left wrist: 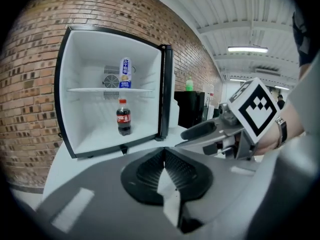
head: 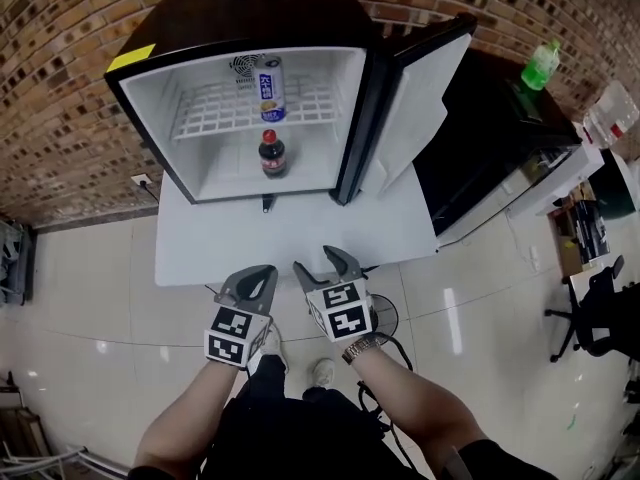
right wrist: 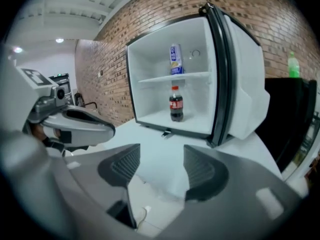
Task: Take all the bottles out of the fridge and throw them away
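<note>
Our left gripper [head: 258, 279] closed, right gripper [head: 318, 262] spread (both empty), we face the fridge [head: 150, 103], where a clumsy reach could topple the cola bottle [head: 272, 154] below or the shelved white bottle [head: 271, 89].

Bright even light, fisheye edges, seemingly sharp

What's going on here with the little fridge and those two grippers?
A person holds a gripper in each hand, facing an open fridge on a table. The left gripper is shut and empty; the right gripper is open and empty. Both hang at the table's near edge, short of the fridge. Inside, a cola bottle stands on the fridge floor and a white bottle on the shelf above it, neither touched.
</note>
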